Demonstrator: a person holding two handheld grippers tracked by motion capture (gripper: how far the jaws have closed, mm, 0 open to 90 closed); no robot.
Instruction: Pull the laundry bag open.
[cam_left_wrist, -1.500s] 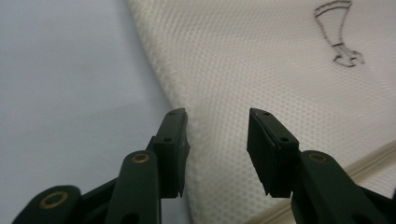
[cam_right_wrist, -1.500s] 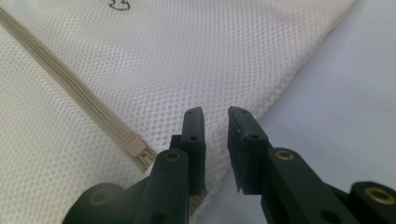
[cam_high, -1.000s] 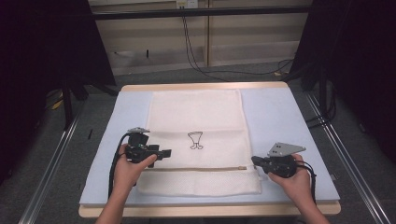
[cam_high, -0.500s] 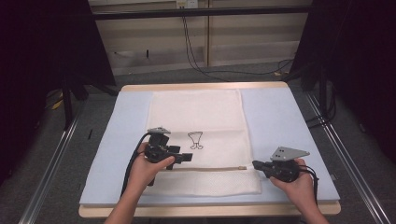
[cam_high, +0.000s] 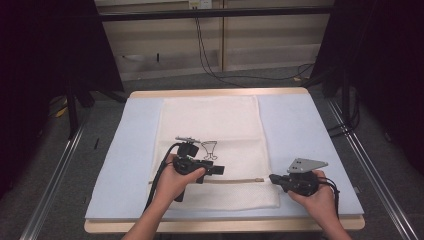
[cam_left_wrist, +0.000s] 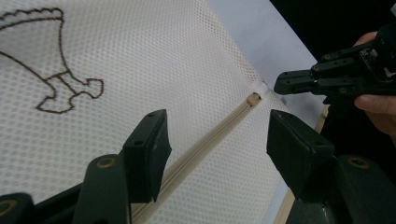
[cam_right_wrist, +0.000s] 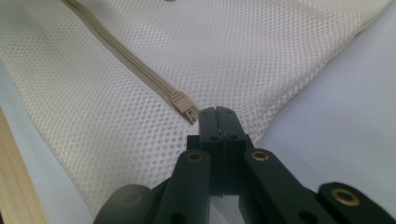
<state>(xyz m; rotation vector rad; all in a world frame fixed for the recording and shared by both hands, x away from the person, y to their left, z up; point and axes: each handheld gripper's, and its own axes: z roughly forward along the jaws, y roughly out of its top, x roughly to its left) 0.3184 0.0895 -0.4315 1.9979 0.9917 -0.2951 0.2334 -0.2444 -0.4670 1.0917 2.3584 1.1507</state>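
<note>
Cream mesh zippered laundry bag (cam_high: 210, 145) flat mid-bench on pale blue mat (cam_high: 310, 130), left tongs (cam_high: 220, 170) wide over beige zipper (cam_left_wrist: 205, 140), right tongs (cam_high: 272, 178) closed empty at bag's near-right edge, bare mat both sides.

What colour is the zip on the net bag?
The zip is beige, a bit darker than the cream bag. It shows best in the right gripper view.

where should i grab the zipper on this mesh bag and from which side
Take the small tab at the zipper's end, at the mesh bag's right edge. It sticks up slightly while the rest lies flat in the mesh. Come in low from the right, where the shut right tool sits beside it. The open left tool straddles the zipper line.
</note>
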